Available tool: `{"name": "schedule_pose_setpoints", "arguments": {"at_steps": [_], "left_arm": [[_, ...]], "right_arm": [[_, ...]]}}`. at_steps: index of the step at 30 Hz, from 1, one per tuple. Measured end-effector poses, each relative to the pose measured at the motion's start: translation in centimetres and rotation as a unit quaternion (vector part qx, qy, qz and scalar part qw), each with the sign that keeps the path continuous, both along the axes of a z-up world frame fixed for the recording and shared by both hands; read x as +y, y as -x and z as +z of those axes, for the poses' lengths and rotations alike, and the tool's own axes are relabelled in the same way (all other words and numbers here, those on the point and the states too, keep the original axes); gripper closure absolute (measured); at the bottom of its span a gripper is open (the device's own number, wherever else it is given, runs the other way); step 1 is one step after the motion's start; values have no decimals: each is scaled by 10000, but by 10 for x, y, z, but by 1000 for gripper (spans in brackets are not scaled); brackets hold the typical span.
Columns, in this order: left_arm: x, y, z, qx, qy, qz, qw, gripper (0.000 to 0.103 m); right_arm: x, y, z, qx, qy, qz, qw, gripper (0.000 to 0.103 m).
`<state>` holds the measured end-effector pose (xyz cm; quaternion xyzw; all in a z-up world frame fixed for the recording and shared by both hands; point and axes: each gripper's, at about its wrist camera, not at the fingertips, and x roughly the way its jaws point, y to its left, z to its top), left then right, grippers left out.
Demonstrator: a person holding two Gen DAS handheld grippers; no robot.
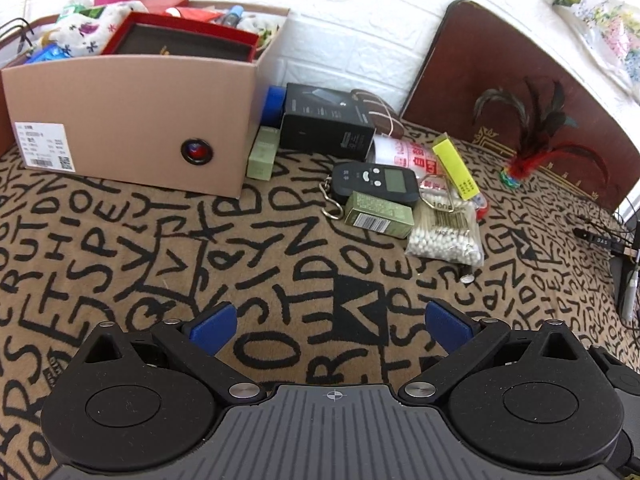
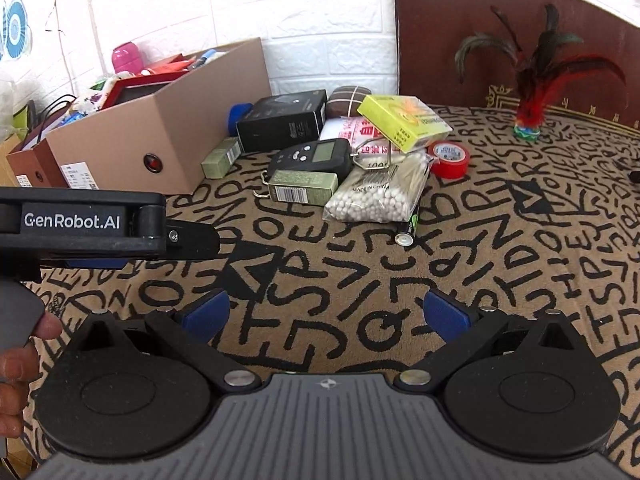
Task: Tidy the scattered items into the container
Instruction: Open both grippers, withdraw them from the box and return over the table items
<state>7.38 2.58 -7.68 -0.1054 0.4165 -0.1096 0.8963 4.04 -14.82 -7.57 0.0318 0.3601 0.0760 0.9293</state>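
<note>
A tan cardboard box [image 1: 132,120] [image 2: 132,132] stands at the back left, holding a red case, cloth and bottles. To its right lies a heap: a black carton [image 1: 326,122] [image 2: 282,118], a black hand scale [image 1: 374,182] [image 2: 314,156], a green carton [image 1: 378,216] [image 2: 304,188], a bag of cotton swabs [image 1: 444,232] [image 2: 376,196], a yellow box [image 1: 456,168] [image 2: 404,122], a red tape roll [image 2: 450,158] and a battery [image 2: 408,230]. My left gripper [image 1: 330,326] is open above the bedcover. My right gripper [image 2: 324,316] is open too, holding nothing.
A dark wooden headboard [image 1: 520,80] [image 2: 500,32] rises at the back right, with a feather shuttlecock [image 1: 528,152] [image 2: 532,92] before it. A pale green carton [image 1: 262,156] leans by the box. A hand [image 2: 16,360] holds the left gripper's body [image 2: 80,220]. Cables [image 1: 604,236] lie far right.
</note>
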Motion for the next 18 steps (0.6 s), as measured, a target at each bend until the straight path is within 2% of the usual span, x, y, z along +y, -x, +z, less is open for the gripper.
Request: {"name": "schedule_pose_setpoints", "arguments": {"at_steps": [9, 14, 16, 18], "left_arm": [[-13, -28, -15, -31, 102, -293, 9995, 1], [-24, -49, -15, -88, 230, -400, 9989, 11], [-27, -58, -13, -129, 355, -476, 9982, 15], [-33, -66, -12, -175, 476, -617, 9968, 20]], "right_arm": [[-12, -22, -13, 32, -2, -160, 9999, 1], [-24, -38, -11, -181, 56, -305, 9994, 2], [-32, -45, -8, -318, 15, -386, 9987, 5], [-38, -54, -8, -375, 31, -449, 9983, 12]]}}
